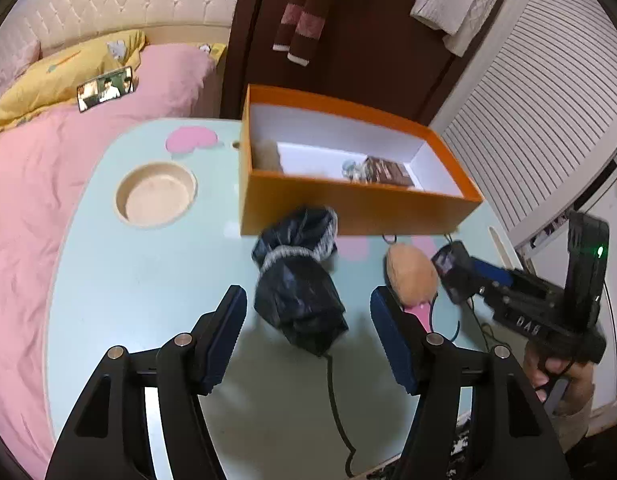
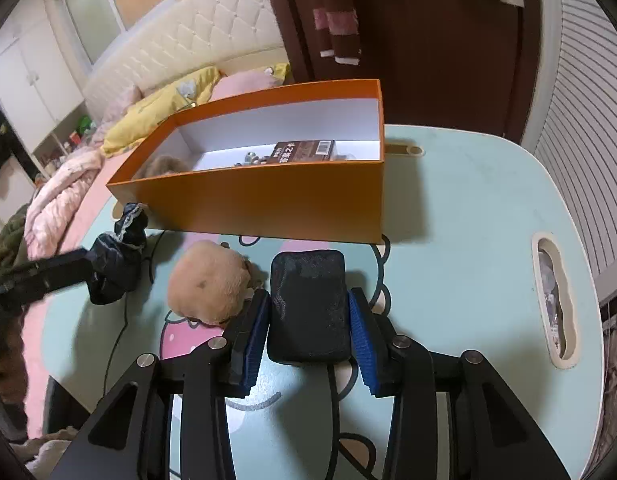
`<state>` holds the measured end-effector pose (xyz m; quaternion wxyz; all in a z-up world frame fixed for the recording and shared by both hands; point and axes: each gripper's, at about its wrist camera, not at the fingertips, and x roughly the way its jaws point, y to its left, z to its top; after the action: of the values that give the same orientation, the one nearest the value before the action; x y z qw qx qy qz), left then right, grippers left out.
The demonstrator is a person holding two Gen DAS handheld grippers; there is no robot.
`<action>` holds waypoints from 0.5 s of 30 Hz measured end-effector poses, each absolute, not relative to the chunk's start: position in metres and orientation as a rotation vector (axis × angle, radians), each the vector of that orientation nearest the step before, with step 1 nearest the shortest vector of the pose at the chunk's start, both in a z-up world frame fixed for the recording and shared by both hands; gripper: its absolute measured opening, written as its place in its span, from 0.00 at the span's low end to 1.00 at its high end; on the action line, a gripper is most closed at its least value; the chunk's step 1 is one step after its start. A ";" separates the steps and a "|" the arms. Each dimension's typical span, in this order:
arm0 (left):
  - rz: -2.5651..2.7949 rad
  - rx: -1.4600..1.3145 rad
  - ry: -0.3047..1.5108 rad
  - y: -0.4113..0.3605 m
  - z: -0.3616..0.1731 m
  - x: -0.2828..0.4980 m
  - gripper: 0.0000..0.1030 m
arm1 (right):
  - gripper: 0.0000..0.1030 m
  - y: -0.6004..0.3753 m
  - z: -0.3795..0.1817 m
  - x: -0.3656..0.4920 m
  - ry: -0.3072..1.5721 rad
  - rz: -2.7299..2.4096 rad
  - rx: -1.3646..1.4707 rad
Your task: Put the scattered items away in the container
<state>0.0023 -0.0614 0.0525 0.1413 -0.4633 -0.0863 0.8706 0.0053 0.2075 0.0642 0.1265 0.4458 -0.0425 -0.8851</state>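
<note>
The black pouch (image 2: 307, 304) lies on the tabletop (image 2: 468, 216) at lower centre of the right view, clamped between the right tongs (image 2: 308, 332). The left tongs (image 1: 306, 334) are spread wide, straddling a black bag (image 1: 298, 280) without contact. The plush toy (image 2: 208, 284) lies left of the pouch. Behind them, the orange box (image 2: 268, 200) contains a brown packet (image 2: 304, 151) and small metal items (image 2: 250, 159).

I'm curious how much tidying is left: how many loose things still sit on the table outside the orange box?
3: a black cloth bundle ahead of the left gripper, a tan fuzzy ball mid-table, and a black pouch between the right gripper fingers. The box could hide others.
</note>
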 end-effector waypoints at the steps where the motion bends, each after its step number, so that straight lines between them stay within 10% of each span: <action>1: 2.522 -1.329 -0.239 -0.063 0.056 0.000 0.63 | 0.38 0.207 0.064 0.006 -0.120 -2.576 1.287; 5: 2.535 -1.290 -0.169 -0.054 0.073 -0.016 0.63 | 0.57 0.213 0.074 0.014 -0.163 -2.600 1.177; 10: 2.527 -1.256 -0.008 -0.031 0.093 -0.054 0.61 | 0.55 0.223 0.081 0.016 -0.231 -2.605 1.126; 15: 2.372 -1.431 0.090 -0.014 0.088 -0.106 0.28 | 0.37 0.225 0.077 0.014 -0.255 -2.564 1.136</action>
<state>-0.1059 -0.0136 0.0877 0.1840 -0.5074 0.0318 0.8412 0.0136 0.2253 0.0766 0.1619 0.3980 -0.0892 -0.8986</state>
